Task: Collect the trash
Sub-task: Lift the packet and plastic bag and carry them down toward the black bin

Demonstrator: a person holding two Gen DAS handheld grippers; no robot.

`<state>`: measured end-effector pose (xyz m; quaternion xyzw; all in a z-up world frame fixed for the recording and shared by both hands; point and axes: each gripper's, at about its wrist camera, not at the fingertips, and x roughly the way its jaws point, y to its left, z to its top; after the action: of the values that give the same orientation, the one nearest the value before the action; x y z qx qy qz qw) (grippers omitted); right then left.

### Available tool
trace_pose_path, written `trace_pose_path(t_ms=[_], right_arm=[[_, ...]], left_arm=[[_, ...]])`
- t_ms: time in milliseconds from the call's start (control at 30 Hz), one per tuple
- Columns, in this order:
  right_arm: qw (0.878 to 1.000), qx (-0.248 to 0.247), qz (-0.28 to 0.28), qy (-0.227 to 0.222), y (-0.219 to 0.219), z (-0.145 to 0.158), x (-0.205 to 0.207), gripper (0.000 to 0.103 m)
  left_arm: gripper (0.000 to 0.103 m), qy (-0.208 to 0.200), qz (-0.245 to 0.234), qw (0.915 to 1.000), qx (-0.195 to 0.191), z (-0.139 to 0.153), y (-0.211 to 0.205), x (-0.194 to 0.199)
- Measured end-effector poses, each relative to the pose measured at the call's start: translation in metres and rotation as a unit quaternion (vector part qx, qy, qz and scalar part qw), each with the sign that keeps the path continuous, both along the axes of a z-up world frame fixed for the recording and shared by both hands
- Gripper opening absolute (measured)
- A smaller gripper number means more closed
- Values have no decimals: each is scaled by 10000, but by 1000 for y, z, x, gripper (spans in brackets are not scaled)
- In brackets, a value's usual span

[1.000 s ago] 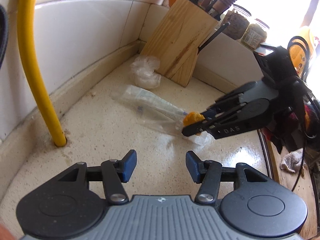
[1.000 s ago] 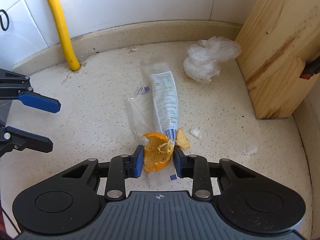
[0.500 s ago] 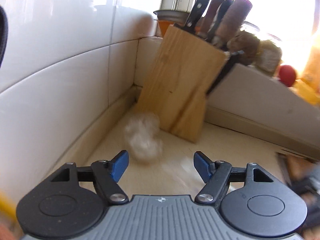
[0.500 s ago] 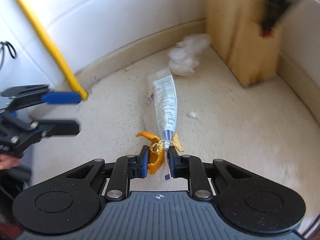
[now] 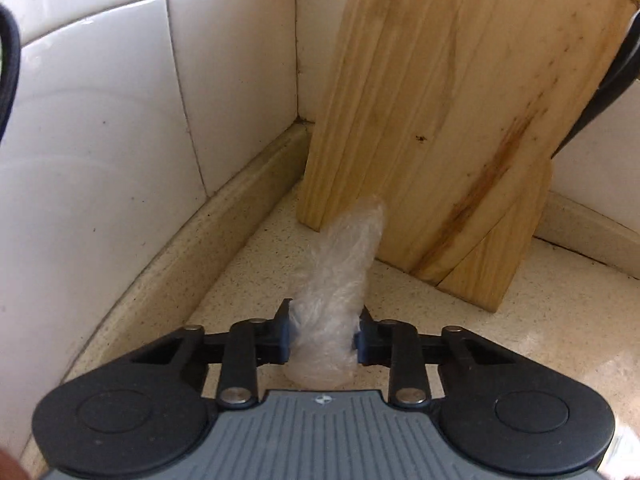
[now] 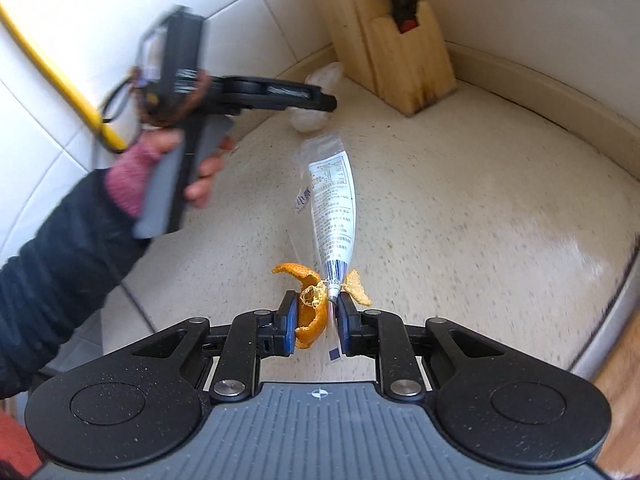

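My left gripper point(image 5: 322, 336) is shut on a crumpled clear plastic wad point(image 5: 336, 280) on the speckled counter, close in front of the knife block. In the right wrist view the left gripper point(image 6: 324, 102) shows at the wad point(image 6: 320, 76). My right gripper point(image 6: 316, 320) is shut on an orange peel point(image 6: 310, 312) together with the end of a clear printed wrapper point(image 6: 332, 208), held above the counter; the wrapper hangs forward from the fingers.
A wooden knife block point(image 5: 452, 120) stands in the tiled corner and also shows in the right wrist view point(image 6: 384, 36). White tiled walls point(image 5: 120, 120) bound the counter. A yellow pipe point(image 6: 52, 76) runs down the wall at left. The counter's edge point(image 6: 616, 320) is at the right.
My left gripper moved forward to the corner and closed on the plastic wad. My right gripper closed on the peel and wrapper and lifted them back from the counter.
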<state>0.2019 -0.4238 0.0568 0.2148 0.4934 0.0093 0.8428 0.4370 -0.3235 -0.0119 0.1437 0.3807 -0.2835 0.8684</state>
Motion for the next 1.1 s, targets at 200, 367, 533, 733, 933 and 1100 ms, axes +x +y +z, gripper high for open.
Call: trace_pose_path(t_ms=[200,367,533,733,933,1100], right_arm=[[9994,108,-300,-124,-8,2,-12,26],[9981,50,-556,-258,-15,9,-20,26],[9965,18,-736,-390,-15,13,-27,26],[9949,-34,-859,-519,-4,16,-39,26],[9940,-216,-792,-728,16,23,-60,26],[9939,-146,-709,-833,29,26,-78,26]], left_arm=[[24,194,-173,9991,-344,17,23,-27],[24,176,-470,9981,-358,36,46,-72],[24,222,-497,9976,-434,51,71,-114],[24,241,-358,9983,-397,61,83,-157],[24,184,-303,9988,-337,65,88,-194],[24,142,-186,9991,-354,69,94,-218]])
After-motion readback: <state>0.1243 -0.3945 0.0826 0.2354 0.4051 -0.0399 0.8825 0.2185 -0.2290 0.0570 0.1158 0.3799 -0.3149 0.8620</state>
